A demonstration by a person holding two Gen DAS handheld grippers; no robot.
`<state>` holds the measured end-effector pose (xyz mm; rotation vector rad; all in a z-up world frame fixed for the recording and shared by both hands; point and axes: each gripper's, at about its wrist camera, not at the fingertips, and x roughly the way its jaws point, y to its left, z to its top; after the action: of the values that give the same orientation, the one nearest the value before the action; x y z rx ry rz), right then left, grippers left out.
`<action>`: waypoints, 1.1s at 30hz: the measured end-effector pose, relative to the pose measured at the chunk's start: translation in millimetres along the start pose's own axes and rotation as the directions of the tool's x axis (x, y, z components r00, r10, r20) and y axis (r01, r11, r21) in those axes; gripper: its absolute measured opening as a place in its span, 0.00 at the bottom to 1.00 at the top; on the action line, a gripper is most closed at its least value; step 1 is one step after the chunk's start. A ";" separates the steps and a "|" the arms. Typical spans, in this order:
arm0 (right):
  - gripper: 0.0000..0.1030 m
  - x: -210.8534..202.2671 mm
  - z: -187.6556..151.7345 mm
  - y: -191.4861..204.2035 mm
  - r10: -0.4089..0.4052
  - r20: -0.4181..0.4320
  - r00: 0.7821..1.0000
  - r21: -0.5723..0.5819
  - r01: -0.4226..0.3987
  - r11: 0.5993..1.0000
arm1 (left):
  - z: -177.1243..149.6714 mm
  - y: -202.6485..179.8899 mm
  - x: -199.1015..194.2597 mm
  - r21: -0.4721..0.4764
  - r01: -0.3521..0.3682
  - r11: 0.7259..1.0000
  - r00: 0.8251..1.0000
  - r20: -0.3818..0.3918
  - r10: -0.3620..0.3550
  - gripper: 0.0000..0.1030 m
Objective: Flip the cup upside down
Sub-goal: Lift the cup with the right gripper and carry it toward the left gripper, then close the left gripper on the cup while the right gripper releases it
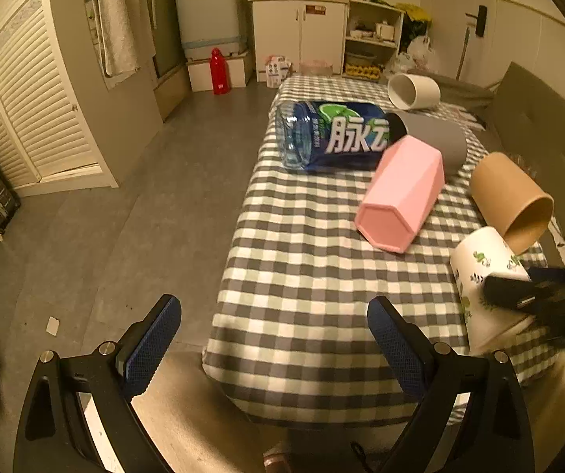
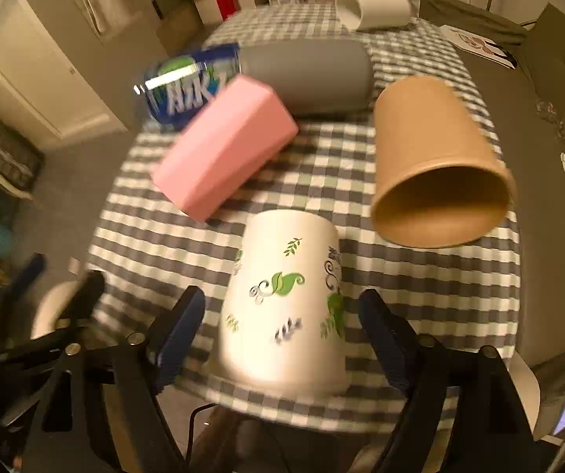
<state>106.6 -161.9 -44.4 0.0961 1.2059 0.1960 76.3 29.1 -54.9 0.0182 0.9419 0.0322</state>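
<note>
— Checked cloth covers the surface, grey/white squares, dim warm light. Where's the cup?

— White cup w/ green leaf print, near edge of the surface, closest to the right-wrist cam. Stands mouth down, closed base up, rim on the cloth.

— Right tongs?

— Right tongs spread wide, one finger each side of the cup's lower half. Small gap shows on both sides, so pads don't seem to touch. Left view shows one black finger across the cup's side, contact there unclear, blurred.

— Left tongs?

— Left tongs wide apart too, nothing between them. They hang over the near left corner of the surface, well apart from the cup.

— Rest of the stuff?

— Just behind the cup, right: brown paper cup on its side, mouth facing the cam. Behind, left: pink hexagonal cup on its side, base toward the left-wrist cam. Its far end lies against a grey cup, also on its side. Blue-labelled bottle lies left of the grey one, touching it. Far end: white cup on its side, mouth to the left.

— Beyond?

— Floor left; red bottle by white cabinets.
</note>
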 end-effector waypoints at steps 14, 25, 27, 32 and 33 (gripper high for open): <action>0.87 -55.2 -15.1 -112.7 -0.122 0.116 0.986 0.090 0.112 0.990 | 47.9 -89.0 -14.0 0.050 0.122 0.991 0.991 -0.069 -0.119 0.95; 0.87 -20.8 -23.4 -142.9 -0.073 0.063 0.995 0.135 0.064 0.989 | 68.9 -134.9 37.7 0.048 0.182 0.982 0.944 -0.288 -0.160 0.95; 0.87 -15.8 -21.9 -145.2 -0.075 0.058 0.996 0.138 0.066 0.988 | 68.2 -138.2 44.3 0.057 0.185 0.981 0.937 -0.312 -0.158 0.94; 0.87 -5.5 -16.7 -148.8 -0.064 0.051 0.997 0.142 0.056 0.988 | 65.0 -144.7 58.3 0.075 0.188 0.979 0.925 -0.349 -0.151 0.94; 0.87 -2.9 -15.7 -148.9 -0.061 0.047 0.997 0.141 0.054 0.989 | 65.0 -145.4 59.8 0.075 0.190 0.979 0.923 -0.354 -0.152 0.92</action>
<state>105.7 -308.7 -73.8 0.1868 1.1688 0.0581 166.9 -114.2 -69.3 0.0308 1.2953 -0.1841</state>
